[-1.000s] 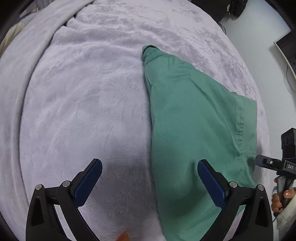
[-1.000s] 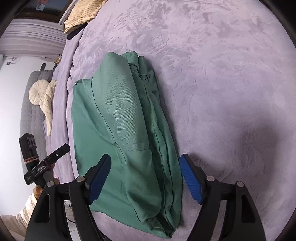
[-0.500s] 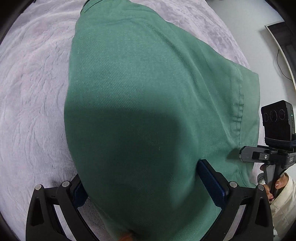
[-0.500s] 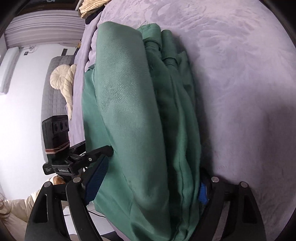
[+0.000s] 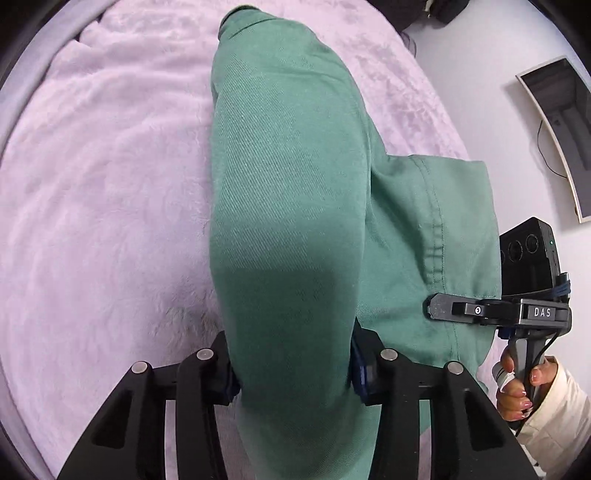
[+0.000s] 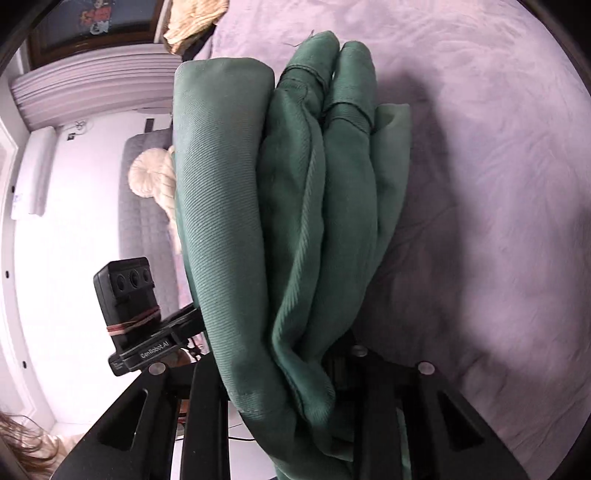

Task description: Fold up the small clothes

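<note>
A lilac blanket [image 5: 110,184] is covering the bed under everything. In the right wrist view a grey sofa [image 6: 140,206] with a cream cushion [image 6: 147,177] is standing behind, by the white wall, and a yellow cloth [image 6: 192,22] is lying at the far end of the bed. A dark monitor [image 5: 561,129] is hanging on the wall in the left wrist view.

The green garment [image 5: 288,221] is filling the middle of both views and hiding most of the fingers. The left gripper [image 5: 293,373] is gripping one bunched end of it, jaws narrow and pressed on the cloth. The right gripper [image 6: 273,369] is clamping the other end, where several folded layers are gathered together. The garment is stretching forward from both grippers above the blanket.
</note>
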{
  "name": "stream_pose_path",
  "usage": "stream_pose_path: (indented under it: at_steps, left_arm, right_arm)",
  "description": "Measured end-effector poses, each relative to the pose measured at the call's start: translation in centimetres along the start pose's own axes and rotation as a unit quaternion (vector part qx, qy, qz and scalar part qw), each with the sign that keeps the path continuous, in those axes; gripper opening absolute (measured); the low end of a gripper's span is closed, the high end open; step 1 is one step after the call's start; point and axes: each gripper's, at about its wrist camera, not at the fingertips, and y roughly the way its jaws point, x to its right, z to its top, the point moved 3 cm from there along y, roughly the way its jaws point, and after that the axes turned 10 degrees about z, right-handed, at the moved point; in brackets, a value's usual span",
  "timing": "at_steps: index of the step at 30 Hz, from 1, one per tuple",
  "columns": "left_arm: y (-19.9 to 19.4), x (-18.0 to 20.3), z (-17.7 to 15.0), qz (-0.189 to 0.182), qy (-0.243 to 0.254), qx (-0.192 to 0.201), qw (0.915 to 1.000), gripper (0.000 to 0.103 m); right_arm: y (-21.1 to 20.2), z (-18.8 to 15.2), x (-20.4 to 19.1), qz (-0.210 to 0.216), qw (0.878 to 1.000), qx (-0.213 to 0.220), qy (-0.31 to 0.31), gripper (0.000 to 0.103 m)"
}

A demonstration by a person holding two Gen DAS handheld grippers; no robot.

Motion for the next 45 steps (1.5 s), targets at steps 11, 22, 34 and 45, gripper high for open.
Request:
stream_pose_path:
  at_steps: [11,22,34,45]
  left_arm:
    - [-8.9,-6.0,-8.4,-0.013,-0.012,0.021,0.9996,0.047]
    - [-8.8,-15.5,-16.7,0.027,-0.045,-0.016,0.9985,0.047]
    - [-8.3,-20.2,-19.1,0.071,-0.057,-0.01,0.9958,0.051]
    - [-11.9,-21.6,-17.4,0.146,-0.06,0.053,0.986,0.051]
  right_arm:
    - [5.3,-8.2,-8.1,0.018,1.0,-0.003,-0.025,0.028]
    - [18.7,-14.3,-8.3,0.012,0.999,-0.028,0.014,0.028]
    - [19.2,-12.7,-7.6,-0.142,0.99,0.007,0.011,0.044]
    - [12.6,-14.5,-11.3,-0.221,0.971,0.067,-0.06,0.033]
